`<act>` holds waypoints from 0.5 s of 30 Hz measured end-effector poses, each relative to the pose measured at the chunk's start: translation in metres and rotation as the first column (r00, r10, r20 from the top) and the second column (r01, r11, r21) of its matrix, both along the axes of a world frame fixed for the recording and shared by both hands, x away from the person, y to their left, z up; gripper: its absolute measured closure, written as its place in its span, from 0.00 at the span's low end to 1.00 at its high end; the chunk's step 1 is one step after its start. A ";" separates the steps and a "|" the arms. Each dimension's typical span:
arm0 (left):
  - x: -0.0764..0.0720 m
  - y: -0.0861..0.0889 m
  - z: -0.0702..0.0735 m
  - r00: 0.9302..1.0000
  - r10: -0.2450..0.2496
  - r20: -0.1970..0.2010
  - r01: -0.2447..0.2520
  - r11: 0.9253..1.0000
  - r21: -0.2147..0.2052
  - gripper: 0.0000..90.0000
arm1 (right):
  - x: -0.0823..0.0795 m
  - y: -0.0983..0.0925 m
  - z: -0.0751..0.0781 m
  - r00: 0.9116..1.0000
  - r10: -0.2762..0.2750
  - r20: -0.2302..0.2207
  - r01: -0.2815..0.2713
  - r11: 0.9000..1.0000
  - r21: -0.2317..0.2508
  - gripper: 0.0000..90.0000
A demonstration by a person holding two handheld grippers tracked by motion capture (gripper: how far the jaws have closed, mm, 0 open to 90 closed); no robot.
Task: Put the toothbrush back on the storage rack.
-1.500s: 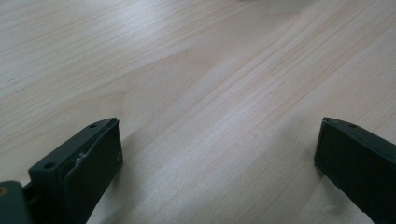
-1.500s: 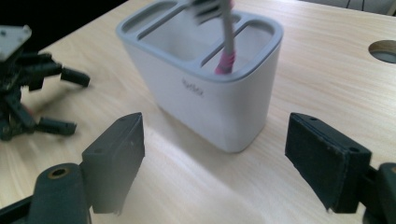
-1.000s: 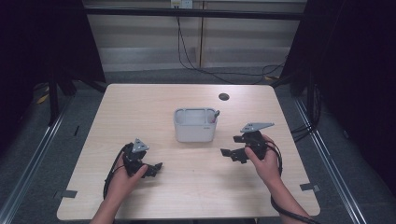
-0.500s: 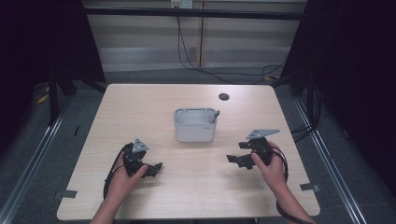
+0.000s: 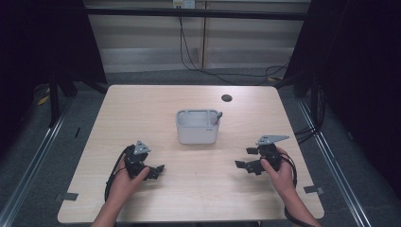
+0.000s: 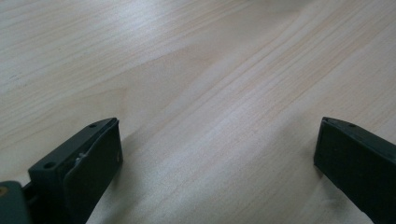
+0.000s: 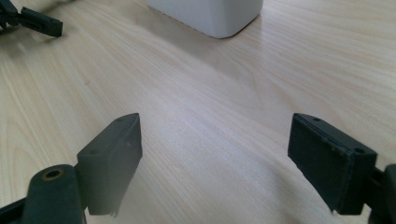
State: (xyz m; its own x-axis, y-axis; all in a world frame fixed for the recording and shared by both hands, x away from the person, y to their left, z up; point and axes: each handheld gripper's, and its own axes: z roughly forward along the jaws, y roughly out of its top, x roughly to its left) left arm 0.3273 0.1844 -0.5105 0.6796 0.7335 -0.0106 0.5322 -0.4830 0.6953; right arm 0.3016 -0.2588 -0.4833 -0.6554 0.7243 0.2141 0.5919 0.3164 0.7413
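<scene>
Near the front edge of the table [image 5: 142, 101], both grippers rest low over the wood, one toward each front corner. The left gripper [image 6: 217, 154] has its jaws spread wide and holds nothing; between them is only bare wood. The right gripper [image 7: 215, 161] is also spread wide and empty. The bin [image 5: 197, 126], a white box with compartments, stands near the middle of the table, well apart from both grippers, and a thin stick-like item leans in its back right compartment; what it is, I cannot tell.

The main risk, I think, comes from the light bin. If one gripper reaches for it alone and pushes a wall instead of closing on it, the bin may slide toward the far edge or tip, and the item may fall out. The jaws also hang very close to the wood, so a fast forward move may scrape the table. The trailing cable beside the left hand [image 5: 124, 182] could catch too.
</scene>
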 end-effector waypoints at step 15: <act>0.000 0.000 0.000 1.000 0.000 -0.001 0.000 1.000 0.000 0.01 | 0.000 -0.002 -0.016 1.000 0.010 -0.014 -0.012 0.995 -0.101 0.21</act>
